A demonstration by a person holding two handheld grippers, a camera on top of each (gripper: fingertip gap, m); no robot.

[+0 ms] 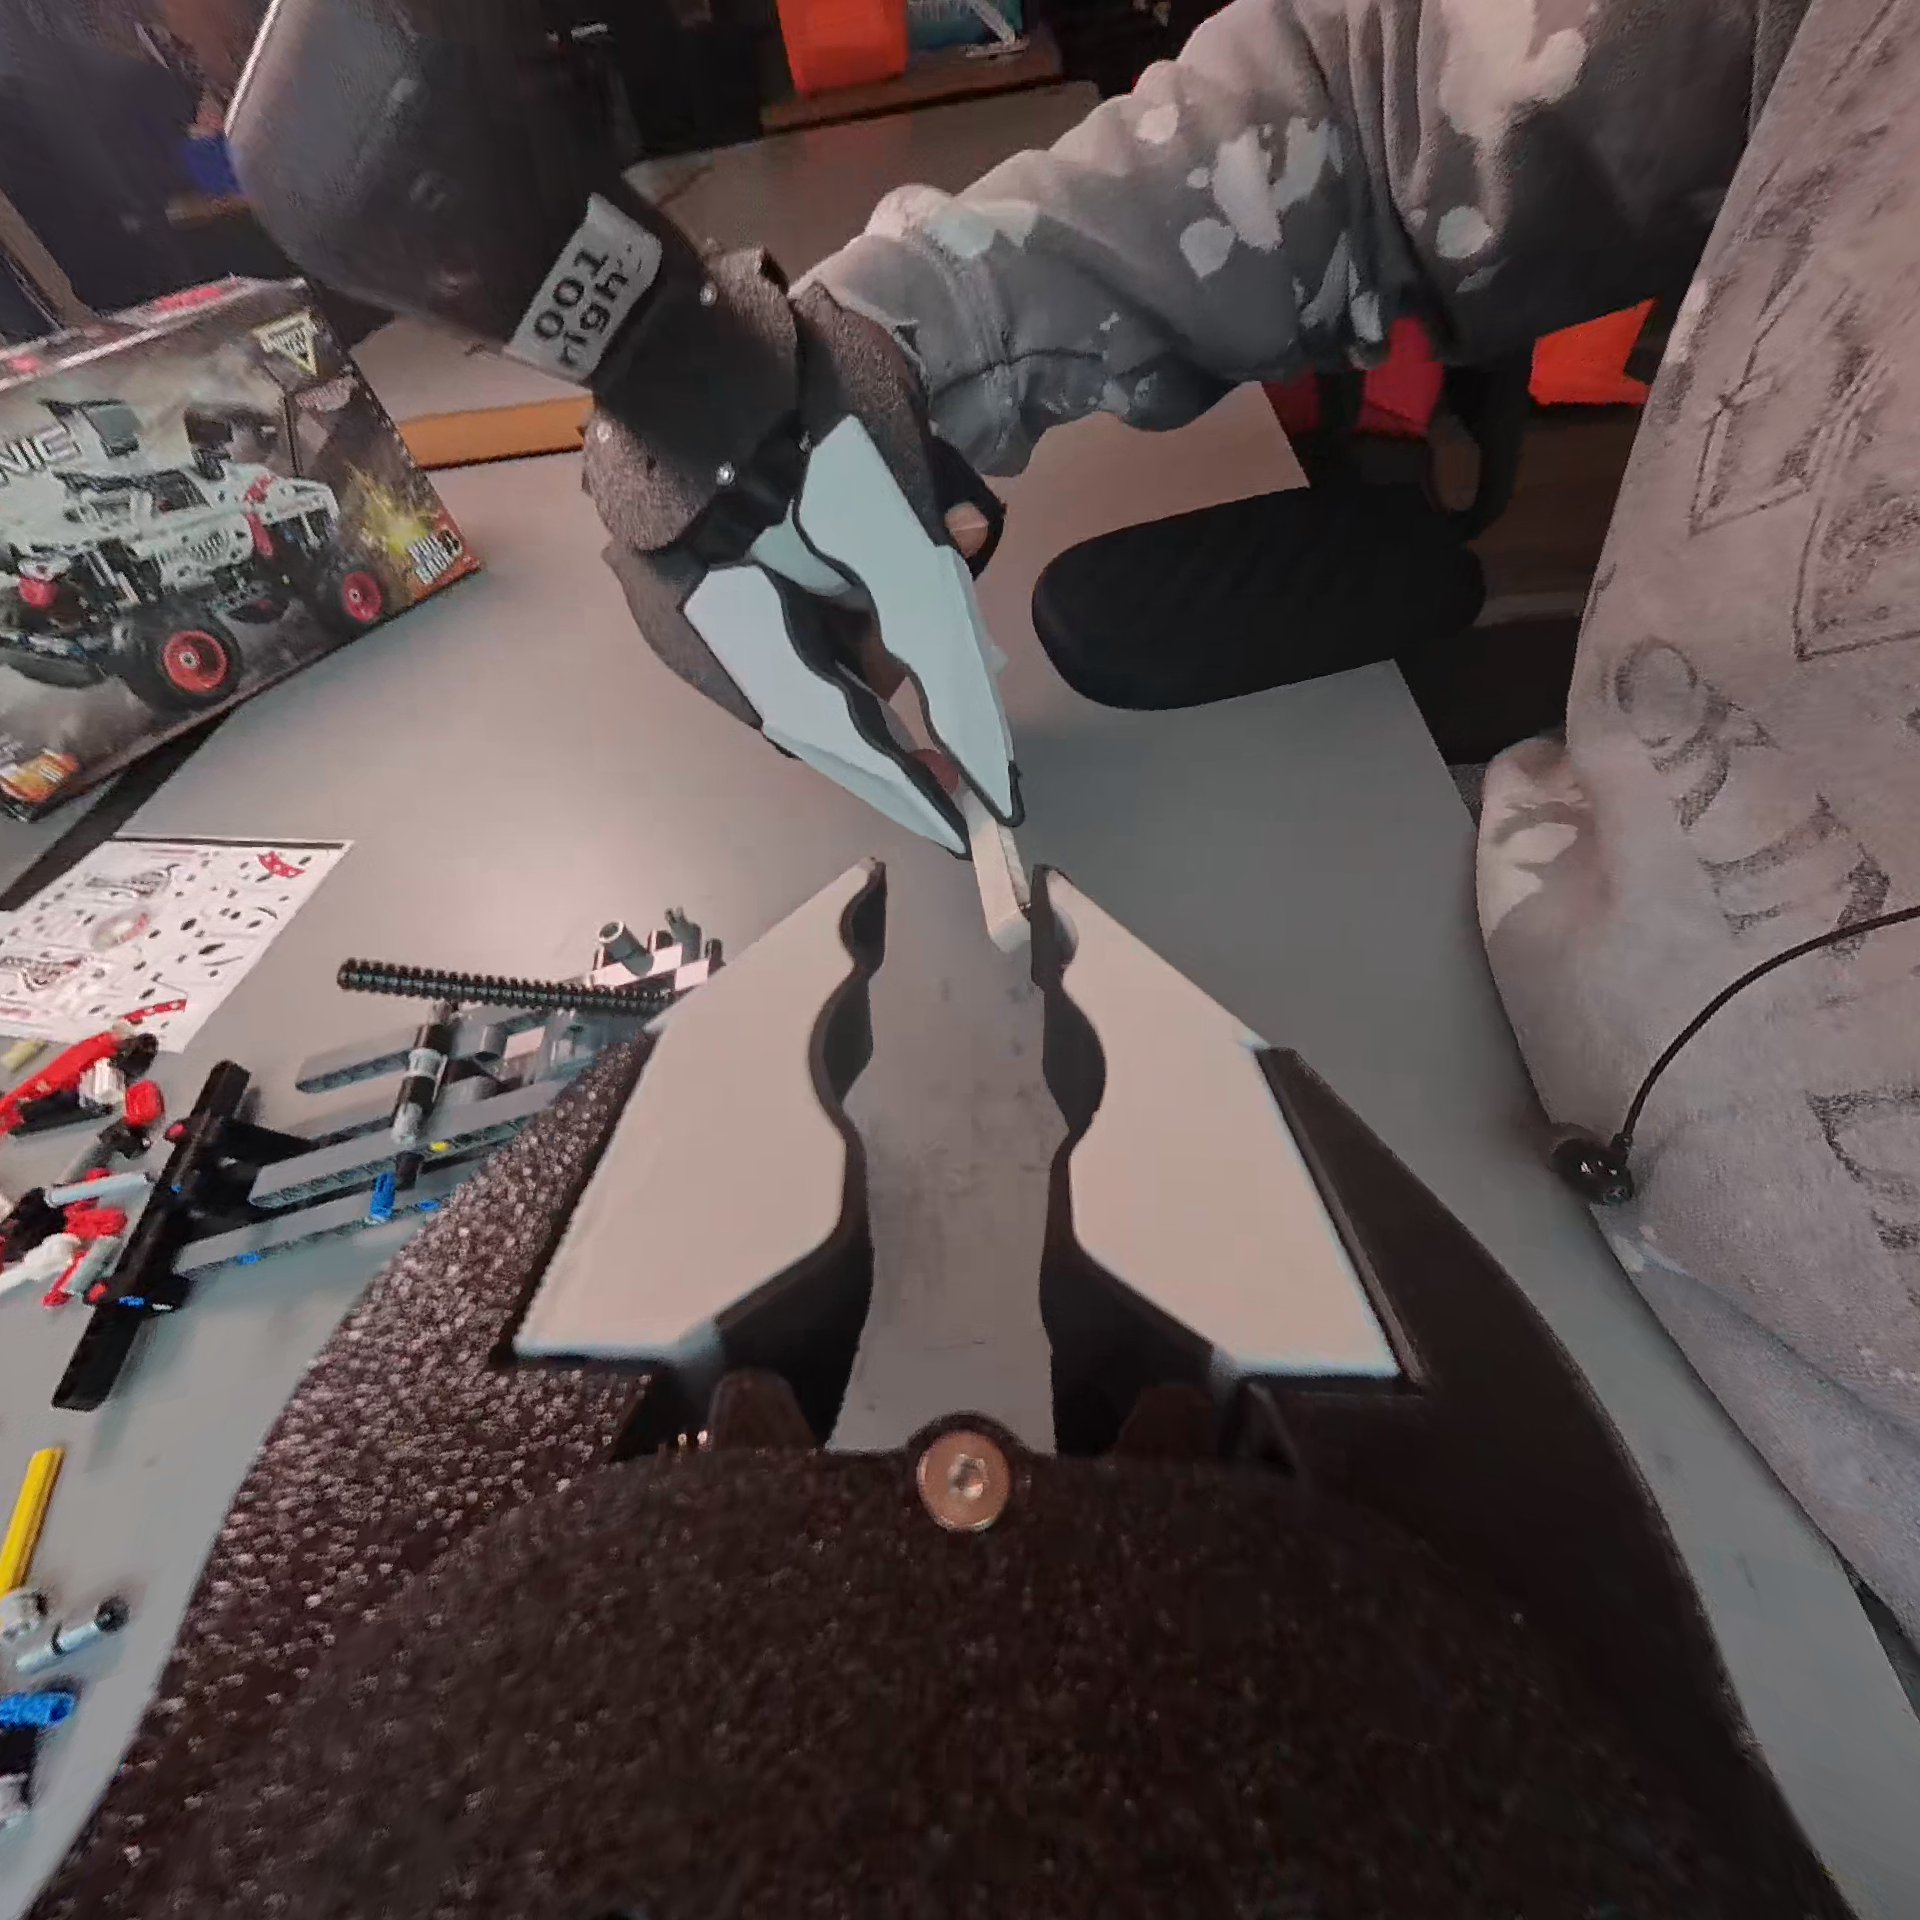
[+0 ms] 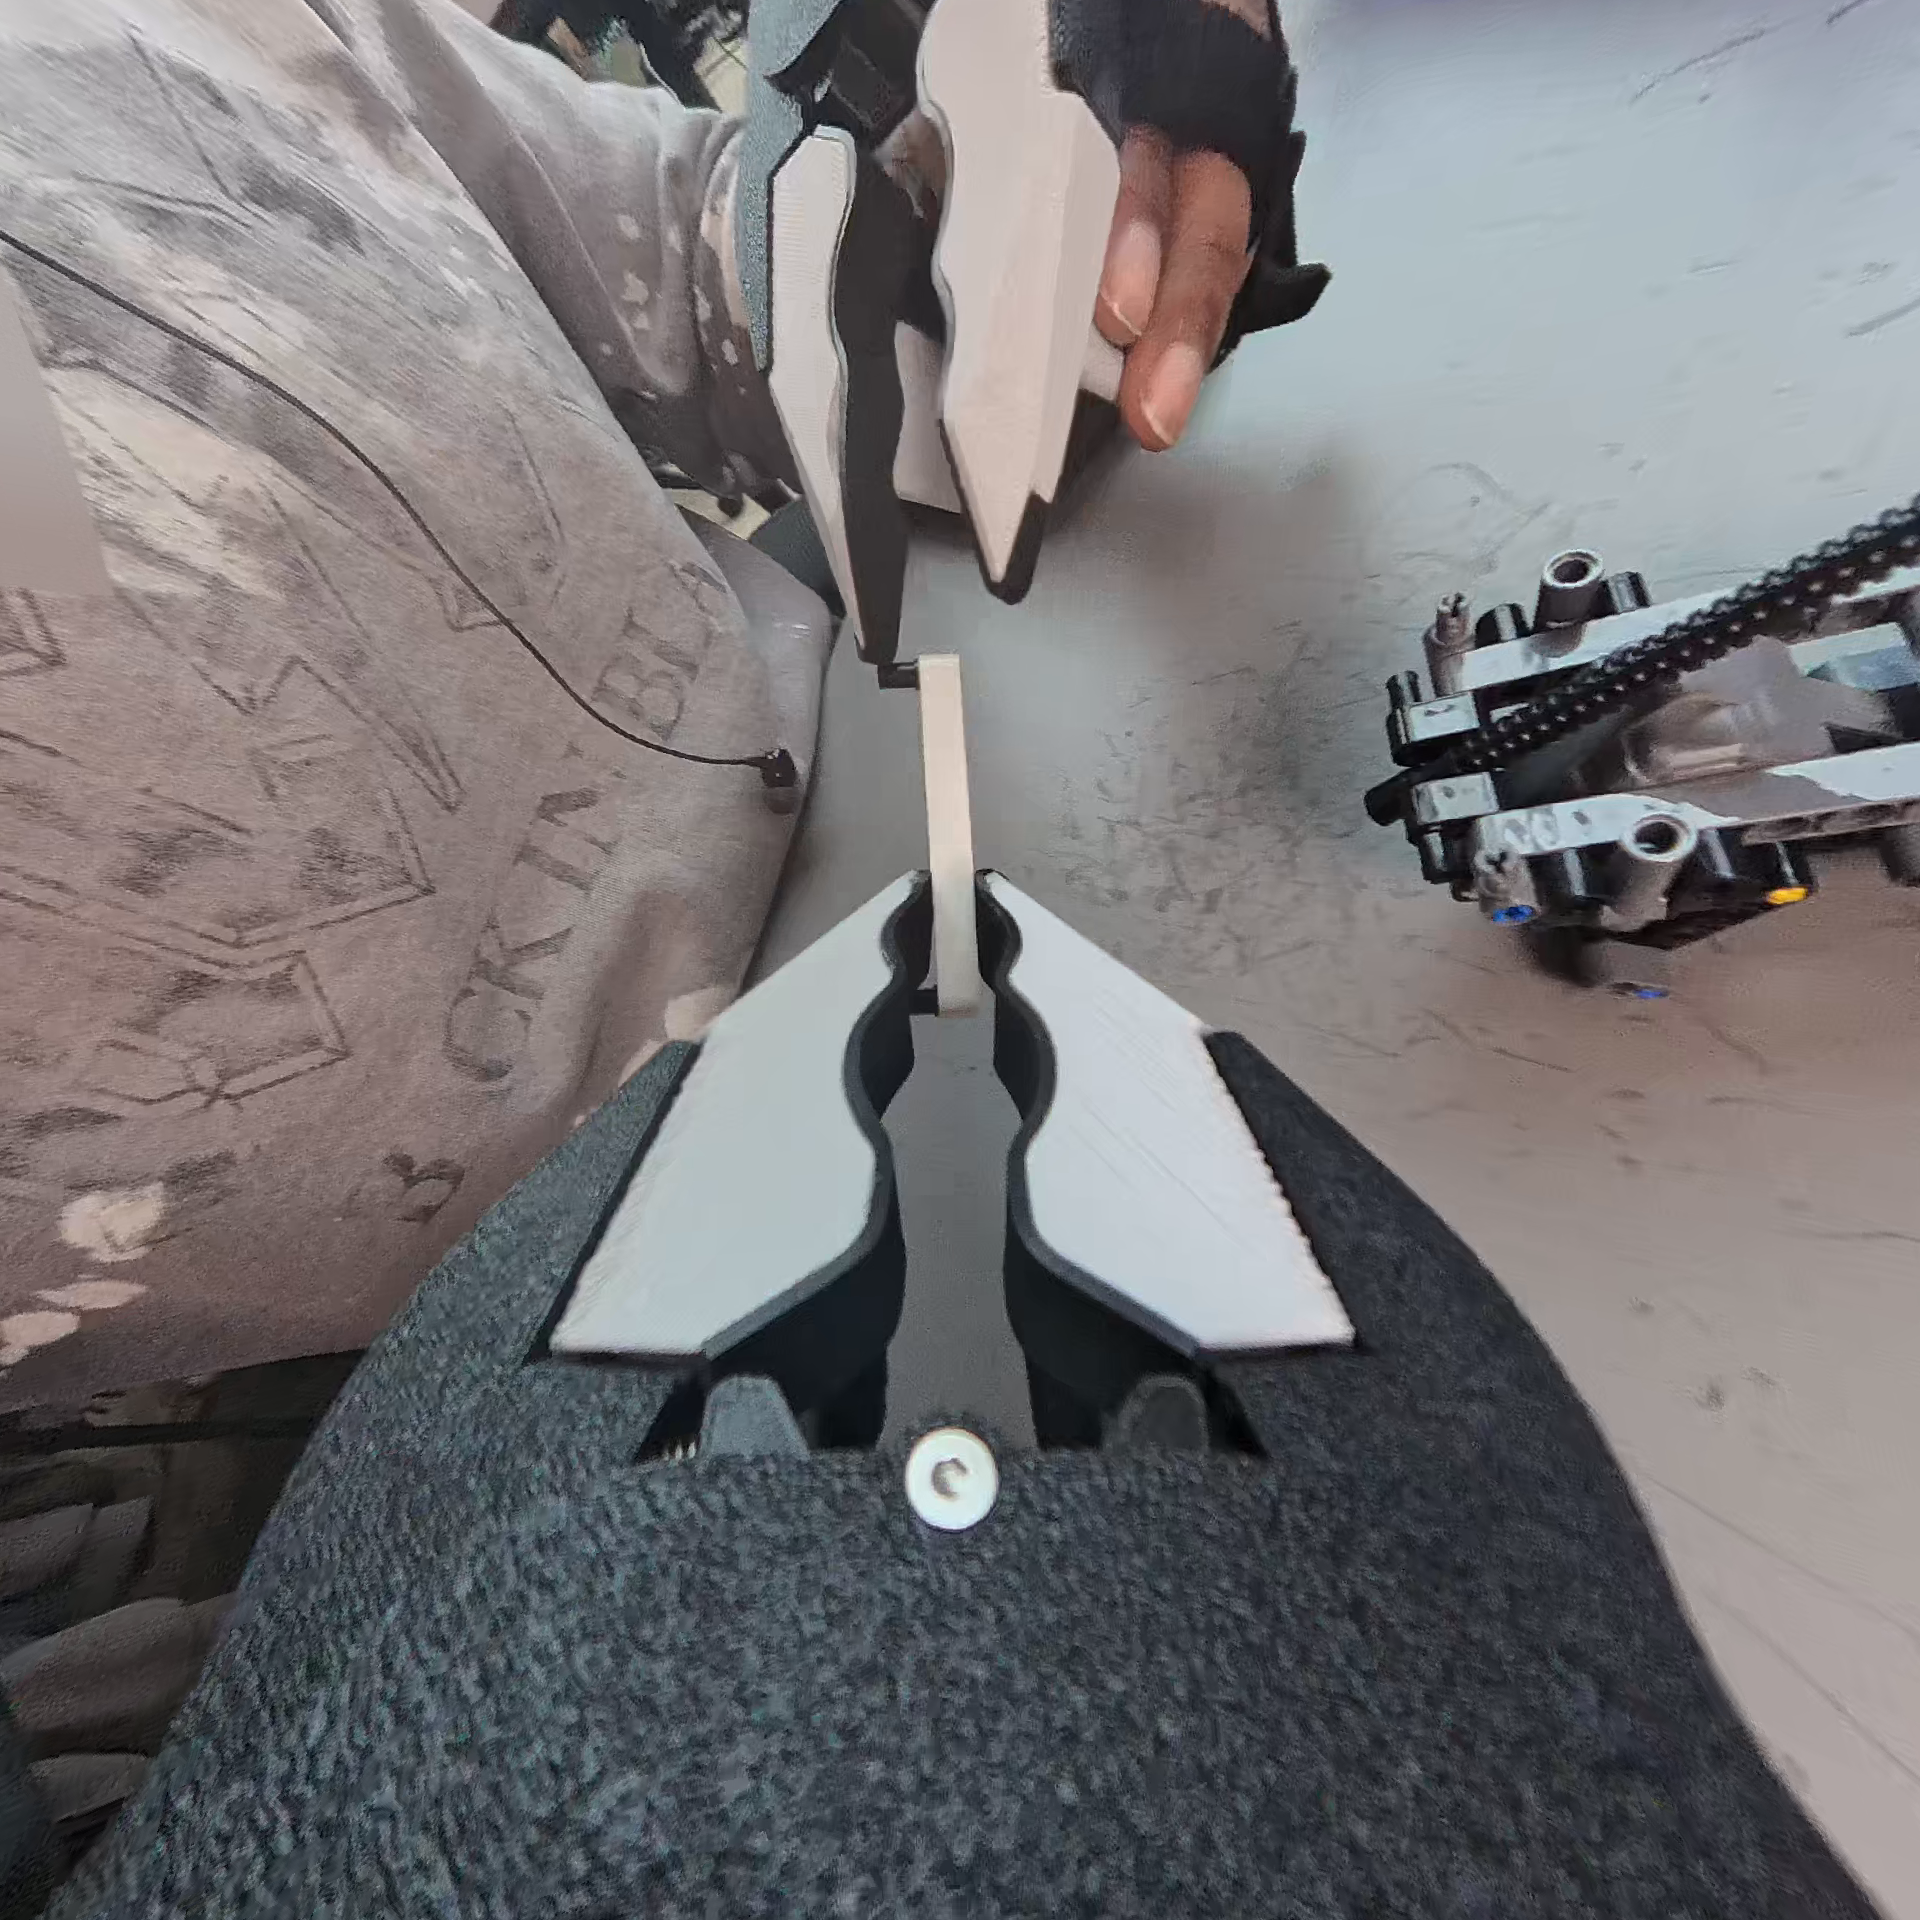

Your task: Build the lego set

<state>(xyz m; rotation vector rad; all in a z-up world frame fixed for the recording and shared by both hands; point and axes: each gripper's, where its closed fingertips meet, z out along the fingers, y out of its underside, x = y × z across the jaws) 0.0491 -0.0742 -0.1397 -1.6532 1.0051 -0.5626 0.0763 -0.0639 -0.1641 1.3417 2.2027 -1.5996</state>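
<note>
My right gripper [image 2: 951, 883] is shut on a flat white lego beam [image 2: 948, 790] and holds it above the grey table. A small black pin [image 2: 898, 675] sticks out of the beam's far end. My left gripper [image 1: 961, 878] is open, and one of its fingertips [image 1: 1044, 904] touches the beam's free end [image 1: 1003, 894]. In the right wrist view the left gripper [image 2: 940, 613] comes in from above, one tip against the pin. The right gripper [image 1: 987, 831] also shows in the left wrist view. The part-built grey and black chassis [image 1: 416, 1122] lies to the left on the table [image 2: 1662, 779].
The set's box [image 1: 187, 520] stands at the back left, with a sticker sheet [image 1: 156, 935] in front of it. Loose red, black and blue parts [image 1: 83, 1143] and a yellow axle [image 1: 31, 1507] lie at the left edge. The person's grey sweatshirt [image 1: 1714, 831] is close on the right. My hands' fingertips stand some 5 centimetres from each other.
</note>
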